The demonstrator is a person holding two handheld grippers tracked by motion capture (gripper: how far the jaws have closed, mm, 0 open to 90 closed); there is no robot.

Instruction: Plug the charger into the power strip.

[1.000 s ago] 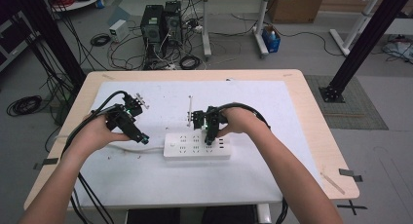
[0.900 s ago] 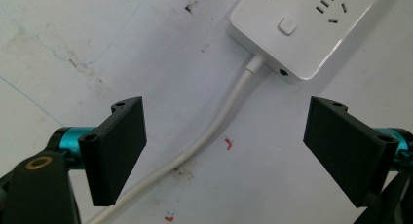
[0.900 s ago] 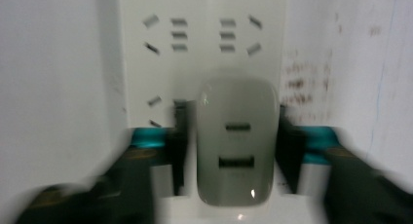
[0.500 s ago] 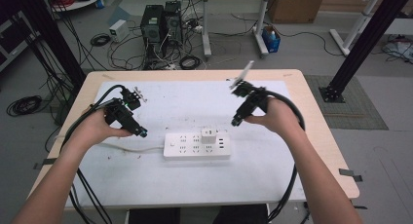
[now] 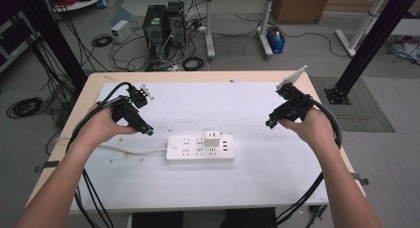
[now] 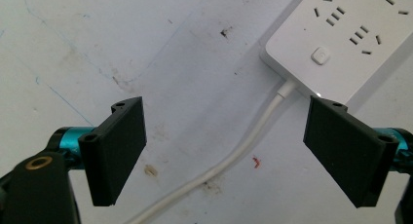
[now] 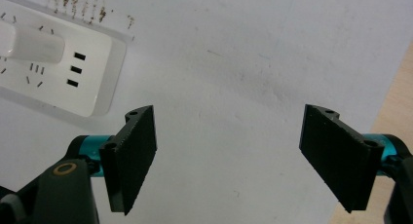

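So the white power strip (image 5: 200, 147) is lying mid-worktop (image 5: 257, 183) with a white charger (image 5: 213, 137) plugged into it and its cord (image 5: 129, 149) trailing off left. The left tool (image 5: 148, 132) is hovering just left of it, jaws wide open, and the right tool (image 5: 269, 124) is sitting well off right, also gaping empty

Table (image 5: 341, 153): light wood top, mostly covered by a white sheet (image 5: 237, 188) with scuffs and dark specks. On the sheet, near centre: white power strip (image 5: 190, 149) lying flat, white charger block (image 5: 213, 138) plugged into it. Strip's white cord (image 5: 124, 149) runs left across the sheet.
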